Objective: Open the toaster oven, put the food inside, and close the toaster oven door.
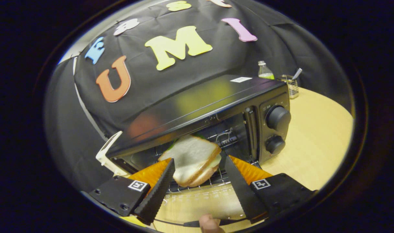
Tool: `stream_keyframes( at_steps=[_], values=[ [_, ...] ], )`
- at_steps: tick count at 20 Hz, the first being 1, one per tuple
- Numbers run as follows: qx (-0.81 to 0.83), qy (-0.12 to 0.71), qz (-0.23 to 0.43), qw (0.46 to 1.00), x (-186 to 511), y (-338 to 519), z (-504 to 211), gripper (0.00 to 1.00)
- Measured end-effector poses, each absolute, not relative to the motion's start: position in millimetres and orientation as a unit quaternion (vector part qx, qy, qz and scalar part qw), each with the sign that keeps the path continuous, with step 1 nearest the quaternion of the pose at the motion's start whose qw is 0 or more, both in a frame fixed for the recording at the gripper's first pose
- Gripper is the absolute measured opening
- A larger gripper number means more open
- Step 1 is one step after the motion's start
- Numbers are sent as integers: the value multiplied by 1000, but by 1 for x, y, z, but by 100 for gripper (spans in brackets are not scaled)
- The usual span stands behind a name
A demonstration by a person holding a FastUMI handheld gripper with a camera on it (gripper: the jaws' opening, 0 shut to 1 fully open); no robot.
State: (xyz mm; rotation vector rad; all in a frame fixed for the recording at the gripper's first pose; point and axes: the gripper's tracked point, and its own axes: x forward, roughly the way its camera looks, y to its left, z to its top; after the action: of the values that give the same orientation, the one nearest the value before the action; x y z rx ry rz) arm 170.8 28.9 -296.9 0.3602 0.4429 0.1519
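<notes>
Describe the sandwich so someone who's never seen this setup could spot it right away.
Find the black toaster oven on the wooden table; its door is folded down. On the wire rack in the opening lies the sandwich, just ahead of the open hand-held gripper and between its fingertips, which don't press it. It is the only pale, soft thing there: white bread, some green at its back edge.

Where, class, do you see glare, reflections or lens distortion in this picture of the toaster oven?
In the gripper view, the toaster oven has a glossy top that mirrors blurred colours from the wall behind; the fisheye lens bends its straight edges and the table rim; the sandwich on the rack looks sharp and evenly lit, just ahead of the open hand-held gripper.
</notes>
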Motion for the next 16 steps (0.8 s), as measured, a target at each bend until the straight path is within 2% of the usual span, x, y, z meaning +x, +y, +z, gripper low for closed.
stream_keyframes(
  at_steps=[11, 16],
  values=[
    [42, 190, 65, 979, 91, 5, -337, 100],
    [43, 202, 93, 974, 53, 31, -363, 100]
  ],
)
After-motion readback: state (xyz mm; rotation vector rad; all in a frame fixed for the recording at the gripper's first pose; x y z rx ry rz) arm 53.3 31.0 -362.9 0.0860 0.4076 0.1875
